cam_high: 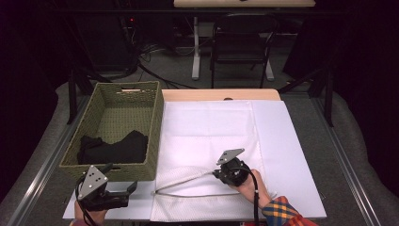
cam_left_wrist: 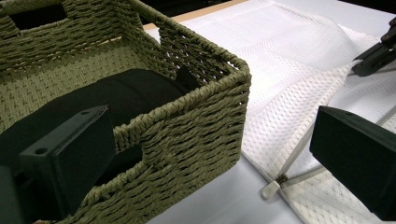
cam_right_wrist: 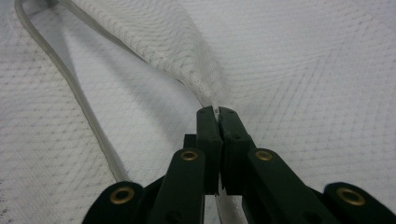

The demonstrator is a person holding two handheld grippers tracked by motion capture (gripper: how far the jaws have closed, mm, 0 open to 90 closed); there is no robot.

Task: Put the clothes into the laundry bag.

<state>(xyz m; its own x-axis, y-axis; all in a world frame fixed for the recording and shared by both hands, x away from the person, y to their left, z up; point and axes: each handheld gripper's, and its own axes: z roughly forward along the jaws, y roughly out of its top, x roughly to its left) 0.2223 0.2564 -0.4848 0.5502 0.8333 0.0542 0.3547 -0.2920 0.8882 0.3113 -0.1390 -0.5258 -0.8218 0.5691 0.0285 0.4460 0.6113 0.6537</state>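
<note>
Centrally, white mesh bag (cam_high: 211, 136) spread flat on table (cam_high: 301, 155), zipper mouth gaping at near edge. Left, woven basket (cam_high: 115, 129) holding black cloth (cam_high: 115, 148). Right gripper (cam_right_wrist: 217, 112) clamped tight on bag's lifted upper hem. Left gripper (cam_high: 120, 190) spread wide, near basket's near wall.

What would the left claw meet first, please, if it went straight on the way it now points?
Probably the near corner of the woven basket: the open left claw points at it, though depth is unclear.
</note>
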